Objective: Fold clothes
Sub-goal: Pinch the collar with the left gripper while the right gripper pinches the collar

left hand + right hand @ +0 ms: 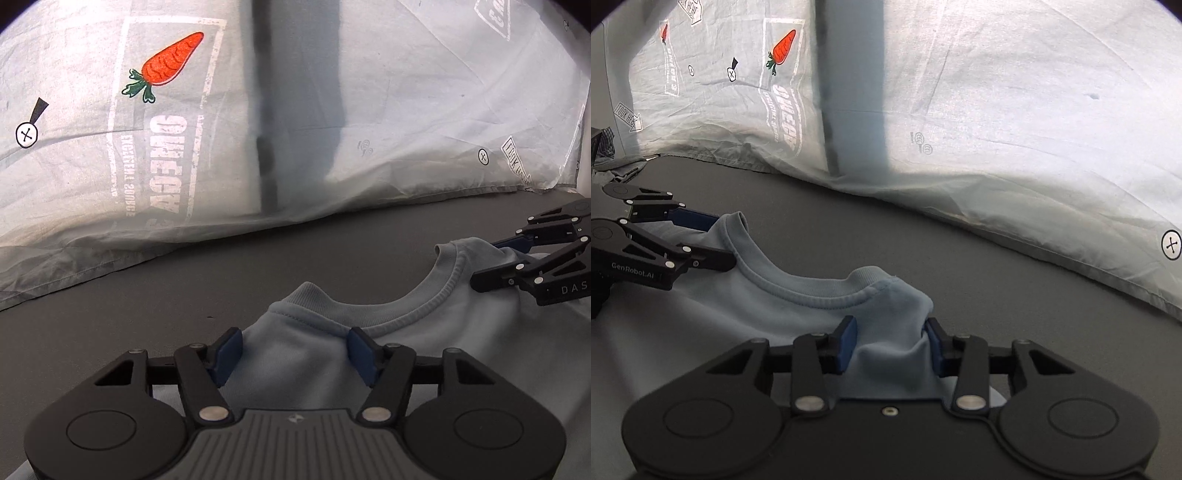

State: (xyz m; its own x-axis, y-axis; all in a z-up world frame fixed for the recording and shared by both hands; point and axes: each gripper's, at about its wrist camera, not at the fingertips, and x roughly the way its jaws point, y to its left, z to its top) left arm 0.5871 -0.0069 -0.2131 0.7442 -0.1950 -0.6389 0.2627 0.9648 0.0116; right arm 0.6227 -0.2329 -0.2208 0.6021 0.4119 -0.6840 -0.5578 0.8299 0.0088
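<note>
dark grey table top [155,295], w/ a pale printed sheet [424,92] hanging as backdrop, its hem lying along the far edge of the table. carrot print [166,64] and faded lettering on the sheet; a darker vertical band runs down its middle. no boxes or bins in either view.

light blue sweatshirt [746,314] lies on the table nearest the cams, ribbed collar [417,314] facing the sheet. left gripper [293,350] sits at one shoulder beside the collar; cloth bunches up btwn its blue pads, both pads against the fabric, so it's clamped on the sweatshirt. right gripper [890,339] at the other shoulder, a raised fold pinched btwn its pads, gripping the sweatshirt too. each gripper shows in the other's view, at the far end of the collar.

open room: bare strip of table btwn collar and sheet hem, wider on the right-wrist side. at far left of the right wrist view, a bit of crumpled dark cloth [607,162] at the table's edge, well apart from the sweatshirt.
</note>
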